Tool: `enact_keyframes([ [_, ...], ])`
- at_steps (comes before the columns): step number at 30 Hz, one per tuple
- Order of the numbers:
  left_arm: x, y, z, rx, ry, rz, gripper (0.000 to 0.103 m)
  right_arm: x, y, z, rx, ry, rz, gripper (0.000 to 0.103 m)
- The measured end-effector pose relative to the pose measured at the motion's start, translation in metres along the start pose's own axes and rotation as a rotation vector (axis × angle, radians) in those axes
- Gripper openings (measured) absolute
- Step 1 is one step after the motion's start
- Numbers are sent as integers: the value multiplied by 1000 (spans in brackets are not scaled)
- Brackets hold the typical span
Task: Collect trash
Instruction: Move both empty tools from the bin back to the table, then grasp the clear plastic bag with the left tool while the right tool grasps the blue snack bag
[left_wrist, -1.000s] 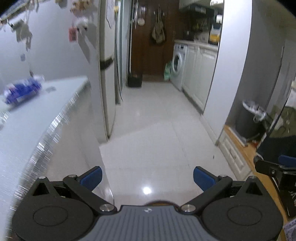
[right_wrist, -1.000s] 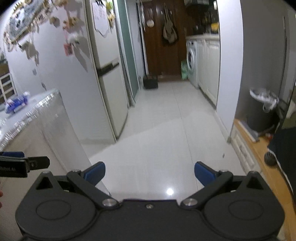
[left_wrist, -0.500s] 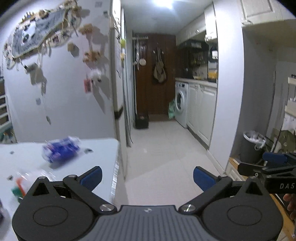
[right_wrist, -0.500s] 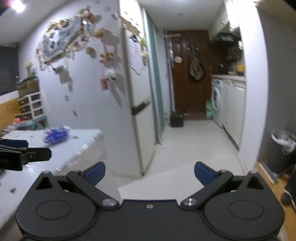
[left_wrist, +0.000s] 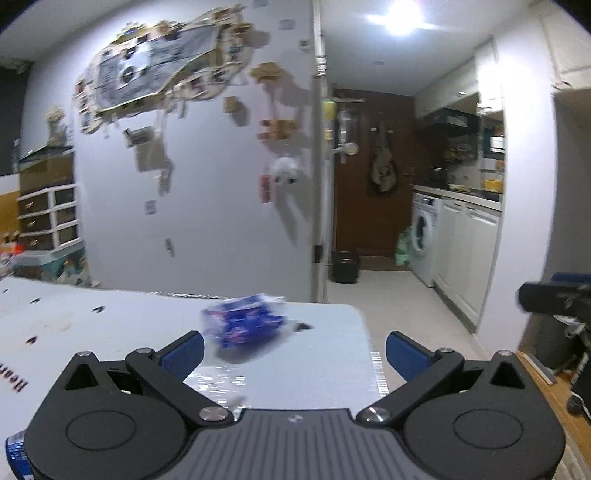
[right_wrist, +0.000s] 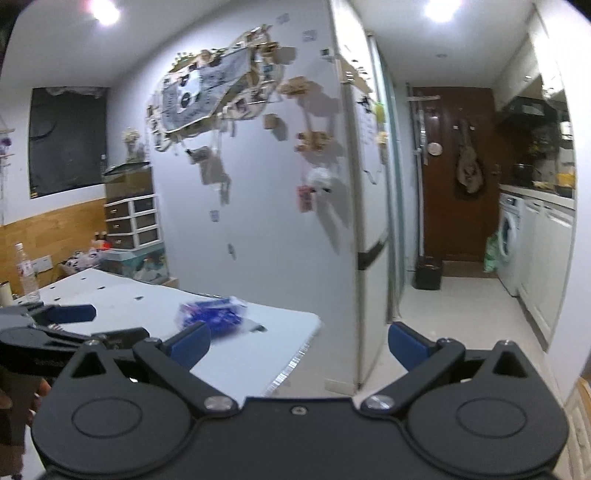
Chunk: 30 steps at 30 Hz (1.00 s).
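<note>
A white table (left_wrist: 110, 332) fills the lower left of both views, above whose near edge the left gripper (left_wrist: 294, 349) and right gripper (right_wrist: 298, 341) hover with fingers spread wide and empty, a crumpled blue wrapper (left_wrist: 245, 319) lying near the table's far corner.

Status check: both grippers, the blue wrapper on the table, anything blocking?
Left gripper open, empty. Right gripper open, empty. Blue wrapper lying on white table near its corner, untouched, ahead of the left fingers. Nothing between them.
</note>
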<state>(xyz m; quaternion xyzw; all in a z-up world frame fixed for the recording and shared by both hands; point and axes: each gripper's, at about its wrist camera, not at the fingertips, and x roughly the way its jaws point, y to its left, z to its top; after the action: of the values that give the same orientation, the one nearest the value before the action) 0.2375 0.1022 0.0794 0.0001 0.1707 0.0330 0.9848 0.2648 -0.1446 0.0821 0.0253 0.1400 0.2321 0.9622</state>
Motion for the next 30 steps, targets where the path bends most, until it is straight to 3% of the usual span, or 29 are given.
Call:
enact_keyframes([
  [8, 38, 62, -18, -83, 40, 44, 103, 45, 41, 16, 10, 32, 14, 103],
  [14, 58, 102, -32, -193, 86, -23, 103, 82, 60, 24, -11, 59, 15, 103],
  [20, 67, 124, -38, -235, 68, -75, 100, 123, 74, 29, -24, 89, -24, 103],
  [23, 75, 132, -41, -276, 92, -114, 86, 143, 76, 27, -4, 116, -1, 103],
  [27, 82, 138, -46, -321, 129, -146, 55, 167, 78, 23, 32, 149, 10, 103],
  [29, 85, 140, -48, -342, 153, -169, 38, 174, 79, 19, 40, 162, 29, 103],
  [30, 86, 141, -49, -354, 170, -175, 21, 177, 80, 17, 43, 168, 40, 103],
])
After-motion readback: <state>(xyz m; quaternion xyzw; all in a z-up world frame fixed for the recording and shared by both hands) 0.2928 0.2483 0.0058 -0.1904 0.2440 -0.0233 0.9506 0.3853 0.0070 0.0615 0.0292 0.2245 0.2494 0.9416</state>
